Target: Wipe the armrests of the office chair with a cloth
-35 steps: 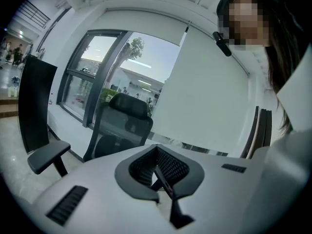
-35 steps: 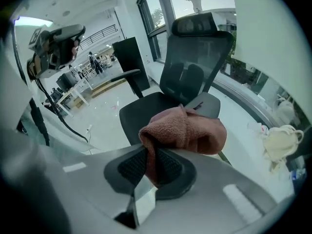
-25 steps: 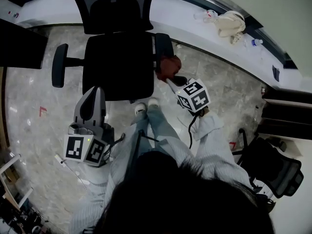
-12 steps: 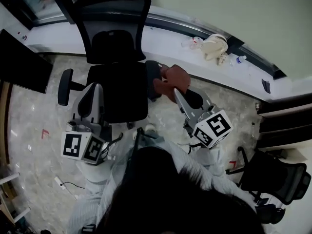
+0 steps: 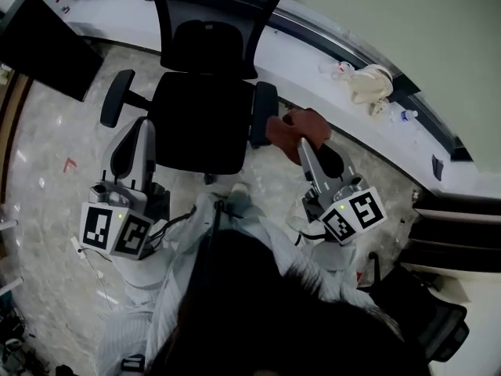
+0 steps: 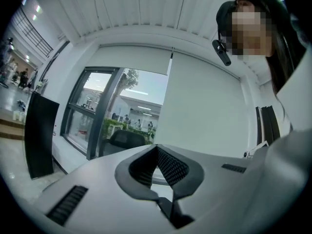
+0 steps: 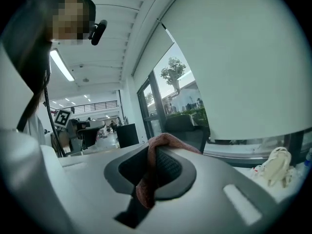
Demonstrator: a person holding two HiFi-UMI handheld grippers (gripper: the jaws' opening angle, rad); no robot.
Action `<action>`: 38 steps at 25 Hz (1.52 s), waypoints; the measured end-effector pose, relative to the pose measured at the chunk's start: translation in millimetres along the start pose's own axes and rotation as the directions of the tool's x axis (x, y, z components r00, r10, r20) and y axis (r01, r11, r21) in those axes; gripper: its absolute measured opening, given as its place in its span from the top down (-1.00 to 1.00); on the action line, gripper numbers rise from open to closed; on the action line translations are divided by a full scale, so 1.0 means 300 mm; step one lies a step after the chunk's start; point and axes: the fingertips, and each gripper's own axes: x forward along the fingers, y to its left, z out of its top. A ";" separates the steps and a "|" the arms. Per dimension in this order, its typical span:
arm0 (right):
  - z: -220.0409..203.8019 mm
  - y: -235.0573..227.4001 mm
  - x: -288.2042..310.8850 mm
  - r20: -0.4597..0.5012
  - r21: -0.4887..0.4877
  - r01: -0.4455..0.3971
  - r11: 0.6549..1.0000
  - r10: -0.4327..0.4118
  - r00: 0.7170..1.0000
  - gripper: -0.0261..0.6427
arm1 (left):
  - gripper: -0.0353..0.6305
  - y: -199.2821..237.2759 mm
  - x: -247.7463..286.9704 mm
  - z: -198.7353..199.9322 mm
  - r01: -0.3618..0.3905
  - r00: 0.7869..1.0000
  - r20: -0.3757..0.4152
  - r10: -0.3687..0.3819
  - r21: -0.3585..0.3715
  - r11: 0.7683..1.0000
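The big black office chair (image 5: 200, 124) is standing in front of the person. Its backrest (image 5: 207, 41) is sitting on the far side, so the chair is facing the person.

The two armrests are sticking out on each side of the seat. Each one is long and thin, and its long way is running from the front of the chair to the back, toward the person and away. The right armrest (image 5: 264, 114) is the one being worked on. The left armrest (image 5: 116, 98) is waiting, with nothing on it.

The right gripper (image 5: 300, 141) is reaching up to the right armrest. Its jaws are pinching the cloth (image 5: 301, 122), and a fold is hanging down between them. The left gripper (image 5: 143, 129) is hovering by the left side of the seat. Its jaws are pressed together with nothing in them.

The reddish-brown cloth is sitting just beside the right armrest, on its outer side. I cannot tell if it is touching.

I think the wiping of the right armrest is the step going on. Next, the cloth needs pressing flat on top and rubbing along the long way. Then the left armrest needs its turn.
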 end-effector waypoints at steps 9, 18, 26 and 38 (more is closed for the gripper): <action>-0.024 0.168 0.227 -0.052 -0.040 -0.111 0.993 0.109 0.993 0.84 | 0.88 0.364 -0.271 0.074 -0.241 0.970 0.019 0.240 0.049 0.969; -0.129 0.580 0.743 -0.056 -0.076 -0.038 0.996 0.034 0.998 0.84 | 0.88 1.016 -0.390 0.148 -0.142 0.990 0.015 0.141 0.035 0.989; -0.138 0.966 1.199 0.008 -0.014 0.127 0.992 -0.127 0.992 0.84 | 0.88 1.527 -0.354 0.303 0.086 0.993 -0.090 -0.081 0.050 0.995; -0.333 1.153 1.472 -0.166 0.060 0.014 0.998 -0.003 0.986 0.84 | 0.88 1.699 -0.308 0.196 0.133 0.975 -0.175 -0.136 -0.031 0.991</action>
